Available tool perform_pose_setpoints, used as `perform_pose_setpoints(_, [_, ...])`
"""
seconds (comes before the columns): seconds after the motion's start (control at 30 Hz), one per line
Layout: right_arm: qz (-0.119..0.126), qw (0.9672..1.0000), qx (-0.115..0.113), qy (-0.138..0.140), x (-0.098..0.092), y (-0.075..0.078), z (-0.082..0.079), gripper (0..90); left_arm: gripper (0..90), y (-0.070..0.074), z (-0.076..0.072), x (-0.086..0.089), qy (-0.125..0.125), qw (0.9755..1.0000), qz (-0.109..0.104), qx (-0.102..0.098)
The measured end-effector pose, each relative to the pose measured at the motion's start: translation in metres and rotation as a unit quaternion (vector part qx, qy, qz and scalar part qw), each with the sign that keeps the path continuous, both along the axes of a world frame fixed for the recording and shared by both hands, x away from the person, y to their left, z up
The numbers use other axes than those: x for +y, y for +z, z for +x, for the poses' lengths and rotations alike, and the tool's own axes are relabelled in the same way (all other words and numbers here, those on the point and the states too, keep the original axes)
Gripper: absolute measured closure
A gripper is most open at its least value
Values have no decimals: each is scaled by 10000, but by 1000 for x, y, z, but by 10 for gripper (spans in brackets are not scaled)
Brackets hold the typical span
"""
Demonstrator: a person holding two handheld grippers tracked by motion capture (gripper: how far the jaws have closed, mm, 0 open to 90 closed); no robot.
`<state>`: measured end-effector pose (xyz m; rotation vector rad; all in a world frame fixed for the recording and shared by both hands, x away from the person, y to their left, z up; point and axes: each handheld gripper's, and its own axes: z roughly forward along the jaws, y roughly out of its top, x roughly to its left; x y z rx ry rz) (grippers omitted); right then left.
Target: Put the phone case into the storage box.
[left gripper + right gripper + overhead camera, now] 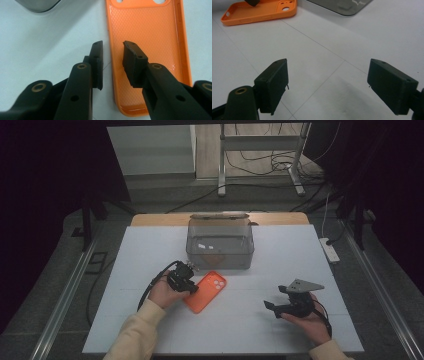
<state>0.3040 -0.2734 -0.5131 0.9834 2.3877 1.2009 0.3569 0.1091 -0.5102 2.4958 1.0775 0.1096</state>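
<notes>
White tabletop point(150, 260) bears an orange dimpled phone case point(147, 50), its edge between parted left fingers point(96, 60).

— What sits at the far middle of the white table point(300, 270)?
— A clear grey plastic bin point(220, 242), something orange showing through its near wall.
— And off the table?
— A white power strip point(330, 250) on the right floor; a metal stand point(260, 150) and loose cables point(260, 162) farther back.
</notes>
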Motion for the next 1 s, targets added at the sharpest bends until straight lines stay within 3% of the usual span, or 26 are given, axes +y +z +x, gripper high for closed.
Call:
perform_pose_setpoints(0.6, [-13,10000,-16,-16,0,1,0,175,762,0,0,-1,-23,10000,-42,47])
perform_pose_setpoints(1.0, [-18,10000,-20,-21,0,1,0,175,775,0,-2,-3,-16,10000,19,-34])
